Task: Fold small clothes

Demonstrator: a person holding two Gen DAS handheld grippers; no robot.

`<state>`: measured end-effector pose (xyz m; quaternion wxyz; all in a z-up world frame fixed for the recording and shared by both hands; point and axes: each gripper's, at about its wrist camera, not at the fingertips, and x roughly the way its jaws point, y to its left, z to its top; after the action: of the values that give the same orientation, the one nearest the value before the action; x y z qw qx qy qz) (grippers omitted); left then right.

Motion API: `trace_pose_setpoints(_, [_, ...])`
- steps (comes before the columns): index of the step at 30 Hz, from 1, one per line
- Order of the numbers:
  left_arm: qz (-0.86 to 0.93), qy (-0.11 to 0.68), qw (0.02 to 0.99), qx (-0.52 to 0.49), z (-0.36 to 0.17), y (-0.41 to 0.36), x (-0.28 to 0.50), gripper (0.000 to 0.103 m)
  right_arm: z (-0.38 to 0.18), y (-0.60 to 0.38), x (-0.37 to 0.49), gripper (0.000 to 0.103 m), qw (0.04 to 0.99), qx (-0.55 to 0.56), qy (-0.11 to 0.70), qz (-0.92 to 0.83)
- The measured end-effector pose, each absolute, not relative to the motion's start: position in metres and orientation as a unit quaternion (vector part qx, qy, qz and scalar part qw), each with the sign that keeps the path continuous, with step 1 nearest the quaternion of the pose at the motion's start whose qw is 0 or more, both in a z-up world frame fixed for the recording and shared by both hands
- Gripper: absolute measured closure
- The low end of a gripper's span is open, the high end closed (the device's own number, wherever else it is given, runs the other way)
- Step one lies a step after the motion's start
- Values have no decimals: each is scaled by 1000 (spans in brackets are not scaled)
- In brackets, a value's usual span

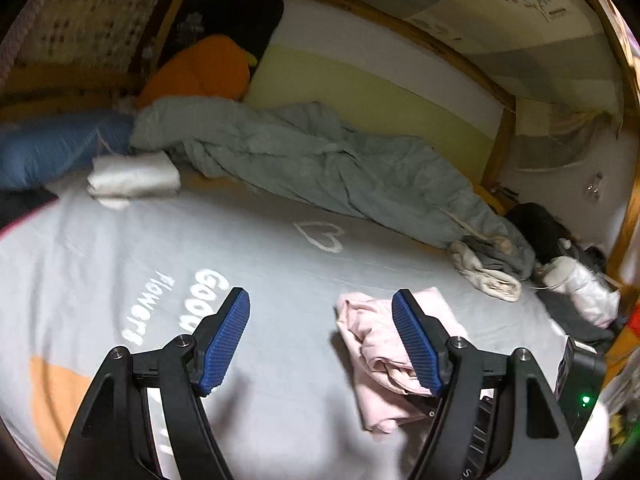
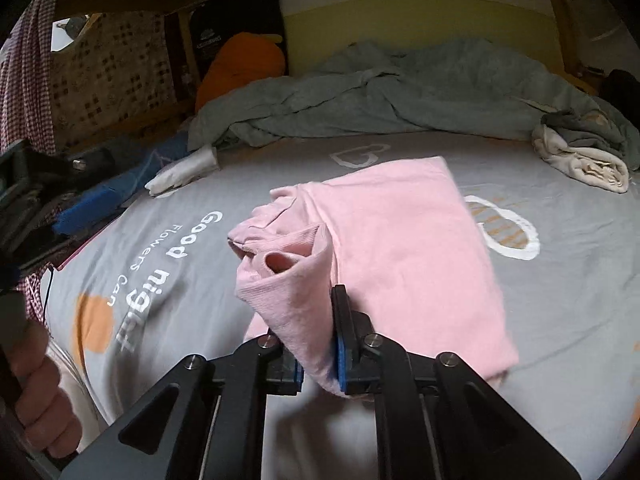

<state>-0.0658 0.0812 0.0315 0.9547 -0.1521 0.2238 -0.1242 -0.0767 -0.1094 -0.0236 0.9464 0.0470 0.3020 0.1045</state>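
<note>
Grey bedsheet (image 2: 560, 320) under my tongs reads "Good night" and "Flowers Can". My left tongs (image 1: 320, 340) hang wide, gripping nothing; just right of them, my right tongs (image 2: 318, 344) pinch the pink garment (image 2: 400, 248), which lies ahead on the sheet.

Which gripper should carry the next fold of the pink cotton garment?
Right. The right gripper is already shut on the pink cotton garment, while the left gripper is open and empty over the grey printed bedsheet.

Garment (image 2: 400, 248) on bed (image 2: 560, 300) at centre, rumpled blanket (image 2: 400, 96) behind at twelve o'clock, folded cloth (image 2: 184, 172) at ten, bundle (image 2: 584, 160) at two.
</note>
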Motion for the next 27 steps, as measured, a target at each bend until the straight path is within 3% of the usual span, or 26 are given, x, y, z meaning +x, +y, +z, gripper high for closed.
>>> trace_pose_setpoints(5, [-219, 291, 906, -217, 11, 77, -33, 31, -30, -112, -72, 89, 947, 50, 301, 95])
trace_pose_setpoints(7, [-270, 358, 849, -279, -2, 74, 0, 32, -29, -110, -69, 89, 951, 53, 293, 88])
trace_pose_setpoints(9, [-295, 407, 800, -329, -10, 69, 26, 38, -30, -108, -67, 89, 951, 48, 292, 88])
trace_pose_setpoints(11, [-291, 415, 802, -316, -6, 59, 41, 43, -30, -108, -67, 89, 952, 49, 289, 89])
trace_pose_setpoints(13, [-291, 422, 816, -266, 1, 41, 52, 60, -31, -108, -68, 89, 953, 46, 287, 90])
trace_pose_setpoints(14, [-290, 432, 817, -251, 1, 33, 57, 83, -31, -106, -67, 89, 953, 43, 285, 89])
trace_pose_setpoints(15, [-284, 442, 819, -232, 2, 25, 62, 96, -31, -106, -67, 87, 955, 39, 282, 85])
trace_pose_setpoints(18, [-276, 428, 840, -186, 12, 10, 68, 99, -28, -102, -68, 76, 960, 20, 268, 74])
trace_pose_setpoints(20, [-273, 408, 856, -164, 21, 5, 73, 100, -24, -98, -69, 47, 965, 6, 253, 68])
trace_pose_setpoints(21, [-266, 401, 863, -152, 23, 3, 76, 100, -20, -96, -70, 40, 967, 4, 244, 70])
trace_pose_setpoints(27, [-252, 421, 862, -126, 10, 9, 91, 100, -23, -105, -85, 39, 966, 18, 239, 92])
